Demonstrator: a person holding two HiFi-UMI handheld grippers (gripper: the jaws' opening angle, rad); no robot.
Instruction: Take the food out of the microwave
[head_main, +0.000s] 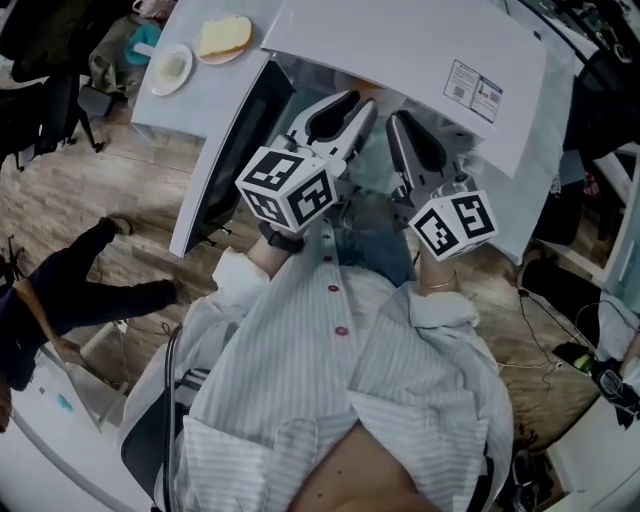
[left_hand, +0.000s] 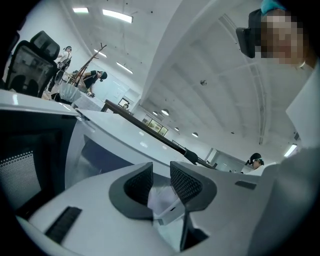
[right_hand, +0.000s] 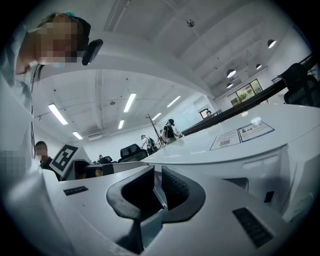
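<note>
1. Far left, head view: 2 plates stand on the table (head_main: 158, 112) beside the microwave (head_main: 400, 45). The nearer plate (head_main: 156, 82) holds something pale that I cannot identify; the farther plate (head_main: 212, 59) carries the bread (head_main: 224, 36). Judgement: the food is already out and set down.
2. The microwave door (head_main: 228, 150) hangs open. The cavity is hidden behind the tongs, so whether anything remains inside cannot be confirmed. Closing the door may be all that is left.
3. Left gripper (left_hand: 161, 182): jaws clearly apart, holding nothing.
4. Right gripper (right_hand: 157, 187): jaws barely parted, a thin slit, nothing in it.
5. Both point level at the microwave front, close to the person's chest.
6. Right: the stickers (head_main: 474, 88) on the microwave top carry print too small to read. No brand is visible.
</note>
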